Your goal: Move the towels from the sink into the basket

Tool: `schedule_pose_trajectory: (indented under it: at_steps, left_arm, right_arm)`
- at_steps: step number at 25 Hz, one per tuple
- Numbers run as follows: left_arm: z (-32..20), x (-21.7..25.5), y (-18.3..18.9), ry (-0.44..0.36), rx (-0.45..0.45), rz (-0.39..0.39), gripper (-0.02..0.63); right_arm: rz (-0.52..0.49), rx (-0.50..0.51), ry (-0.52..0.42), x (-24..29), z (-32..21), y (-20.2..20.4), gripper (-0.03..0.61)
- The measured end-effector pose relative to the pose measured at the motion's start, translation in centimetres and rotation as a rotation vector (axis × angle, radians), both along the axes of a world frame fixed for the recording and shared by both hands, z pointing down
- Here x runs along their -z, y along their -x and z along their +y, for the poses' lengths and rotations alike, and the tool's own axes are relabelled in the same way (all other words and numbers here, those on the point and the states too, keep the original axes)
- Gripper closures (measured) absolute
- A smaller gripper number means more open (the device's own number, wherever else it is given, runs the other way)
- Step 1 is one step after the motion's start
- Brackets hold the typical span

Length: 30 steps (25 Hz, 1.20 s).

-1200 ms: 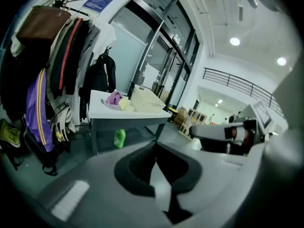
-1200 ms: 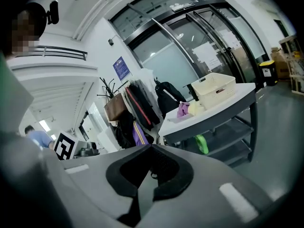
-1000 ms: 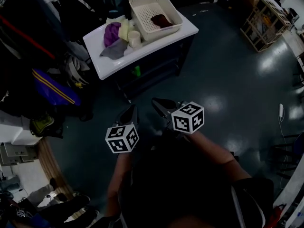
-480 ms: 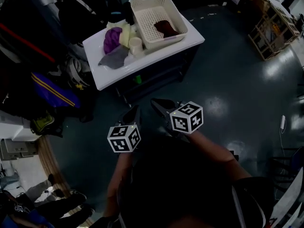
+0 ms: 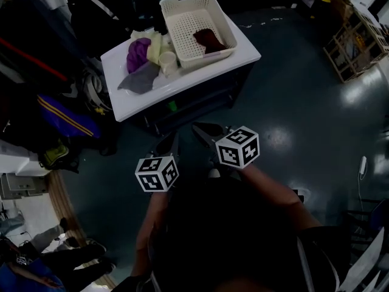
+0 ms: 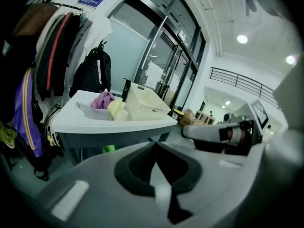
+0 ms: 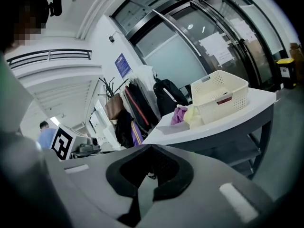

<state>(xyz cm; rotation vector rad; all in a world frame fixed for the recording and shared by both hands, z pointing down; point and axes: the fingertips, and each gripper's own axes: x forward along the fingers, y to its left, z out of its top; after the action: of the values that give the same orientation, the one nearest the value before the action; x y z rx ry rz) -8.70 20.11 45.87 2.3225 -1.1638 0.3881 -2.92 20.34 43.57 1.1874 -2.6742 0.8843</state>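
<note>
My left gripper point(image 5: 171, 145) is clenched on nothing, its jaws pressed together with only air ahead. My right gripper point(image 5: 205, 131), just beside it, is closed and empty too. Both point forward and a little down over the dark floor point(image 5: 285, 102), well short of the bench point(image 5: 243, 52). The towels lie ahead of me, piled in the sink point(image 5: 118, 99) at the bench's left end. A grey towel point(image 5: 140, 79) is nearest, spread toward the near-left rim, with a purple towel point(image 5: 137, 52) behind it. Pale yellow towels point(image 5: 155, 44) sit against the basket point(image 5: 182, 5). The basket stands touching the pile on its right and already holds a brown towel point(image 5: 208, 39). The pile lies a little left of my left gripper's line, so I judge that hand the nearer one. The basket is more in line with my right. I still have to reach the bench, and either gripper must open before it can grasp.
</note>
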Motion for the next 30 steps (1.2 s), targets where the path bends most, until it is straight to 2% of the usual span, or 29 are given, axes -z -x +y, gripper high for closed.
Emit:
schedule_pose_trajectory:
  at_steps: [8, 19, 30]
  left_arm:
    - [-1.2, 0.4, -3.2, -0.025, -0.027, 0.014, 0.604]
    - [-5.3, 0.2, -3.8, -0.018, -0.041, -0.003, 0.604]
    - [-10.7, 0.4, -3.0, -0.019, -0.061, 0.022, 0.606]
  right_arm:
    - [-0.014, -0.004, -0.004, -0.3, -1.7, -2.9, 0.583]
    - [-0.025, -0.034, 0.007, -0.5, -4.9, -4.4, 0.583]
    - [-0.005, -0.019, 0.020, -0.5, -9.9, -2.7, 0.583]
